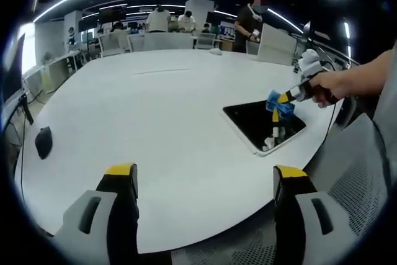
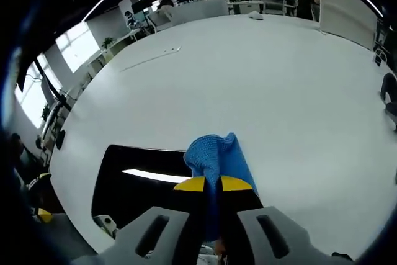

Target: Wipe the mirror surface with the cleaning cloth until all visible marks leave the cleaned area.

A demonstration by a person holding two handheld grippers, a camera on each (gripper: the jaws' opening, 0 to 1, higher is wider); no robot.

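Note:
A dark rectangular mirror [image 1: 260, 122] with a white frame lies flat on the white table [image 1: 155, 110], near its right edge. In the left gripper view my right gripper [image 1: 280, 100] hangs over the mirror, held by a hand [image 1: 329, 86], with a blue cloth [image 1: 279, 105] pinched in its tips. My left gripper [image 1: 205, 175] is open over bare table, well short of the mirror. In the right gripper view my right gripper [image 2: 214, 184] is shut on the blue cloth [image 2: 217, 156], which bunches up over the mirror's [image 2: 133, 181] right end. The glass reflects a ceiling light strip.
A black mouse [image 1: 43, 142] lies at the table's left edge. A mesh chair [image 1: 353, 184] stands close at the right. Several people, chairs and desks stand beyond the far side of the table. A small white object [image 1: 215, 51] rests far back on the table.

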